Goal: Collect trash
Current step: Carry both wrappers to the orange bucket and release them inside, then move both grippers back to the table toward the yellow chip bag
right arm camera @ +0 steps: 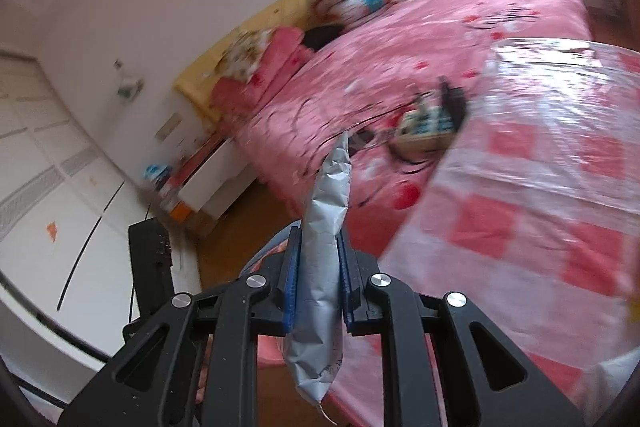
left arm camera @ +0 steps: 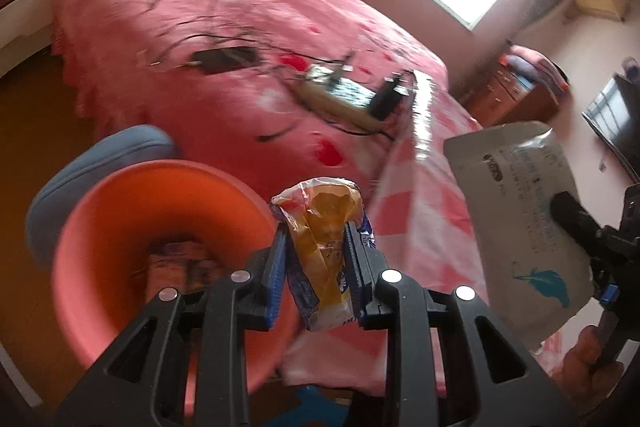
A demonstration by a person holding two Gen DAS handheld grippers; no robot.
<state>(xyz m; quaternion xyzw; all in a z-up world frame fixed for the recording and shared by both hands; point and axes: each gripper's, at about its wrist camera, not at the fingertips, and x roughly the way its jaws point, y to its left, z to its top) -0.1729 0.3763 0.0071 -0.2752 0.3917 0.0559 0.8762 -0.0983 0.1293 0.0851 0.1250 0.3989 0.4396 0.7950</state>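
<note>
My left gripper (left arm camera: 316,259) is shut on a crumpled yellow and blue snack wrapper (left arm camera: 320,239), held just right of a round pink bin (left arm camera: 160,247) on the floor by the bed. My right gripper (right arm camera: 318,275) is shut on a flat silver-white pouch (right arm camera: 324,251), seen edge-on. In the left wrist view the same pouch (left arm camera: 524,227) shows at the right with a teal mark, held by the right gripper (left arm camera: 572,223) above the bed's corner.
A pink bed (left arm camera: 240,19) fills the room's middle. On it lie a black cable tangle, a power strip (left arm camera: 344,95) and a clear-wrapped checked bundle (right arm camera: 540,167). A blue stool (left arm camera: 100,163) stands behind the bin. A white nightstand (right arm camera: 216,183) and a wooden dresser (left arm camera: 508,95) flank the bed.
</note>
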